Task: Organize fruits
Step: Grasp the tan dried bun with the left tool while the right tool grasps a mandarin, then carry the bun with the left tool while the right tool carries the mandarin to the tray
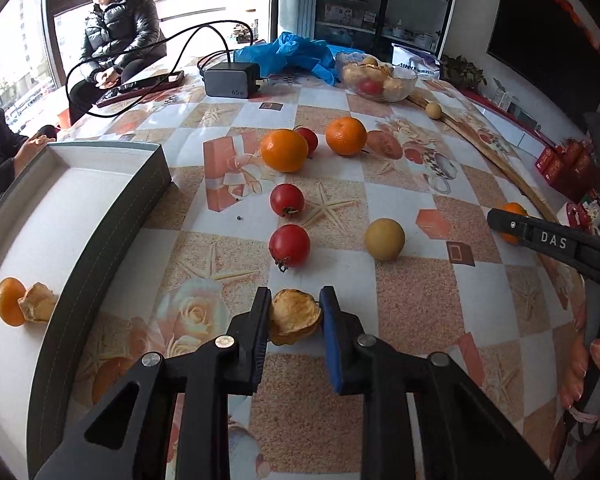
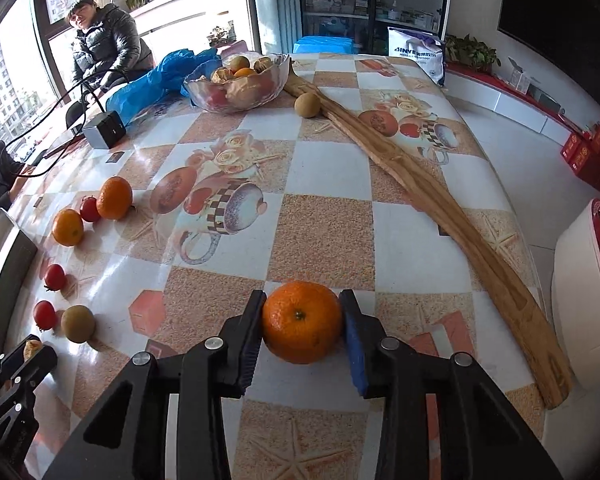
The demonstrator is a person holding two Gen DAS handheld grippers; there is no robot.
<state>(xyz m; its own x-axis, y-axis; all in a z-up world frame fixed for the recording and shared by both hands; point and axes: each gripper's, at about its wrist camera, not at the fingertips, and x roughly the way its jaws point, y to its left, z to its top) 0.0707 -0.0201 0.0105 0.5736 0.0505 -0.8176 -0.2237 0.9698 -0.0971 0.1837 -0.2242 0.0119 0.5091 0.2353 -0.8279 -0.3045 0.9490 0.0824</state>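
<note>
At the bottom centre of the left wrist view, the left gripper [image 1: 295, 312] is closed onto a dried husk [image 1: 294, 316], both pads touching its sides. The husk's open, cupped face turns up toward the camera and its long axis runs across the frame between the fingers. Its lower edge is hidden behind the fingers, so I cannot tell whether it rests on the table [image 1: 420, 300].

At the bottom centre of the right wrist view, the right gripper [image 2: 302, 324] is closed onto an orange [image 2: 301, 322], pads against both sides. The orange's stem dimple faces the camera. Its underside seems to touch the table, though that is hard to make out. In the left view this gripper is mostly cut off at the right edge.

At the left edge of the left view lies a shallow box [image 1: 100, 216], its near end cut off. Inside, at lower left, a small orange [image 1: 9, 301] touches a second husk [image 1: 38, 302].

Further up, mid-frame, stand two tomatoes [image 1: 289, 245] one behind the other, with a tan round fruit [image 1: 384, 239] to their right. Beyond them two oranges [image 1: 284, 150] flank a third tomato [image 1: 307, 139], half hidden behind the left one.

Near the top stand a charger [image 1: 230, 79] and a glass bowl [image 1: 376, 76] of fruit, its contents hard to sort out.
</note>
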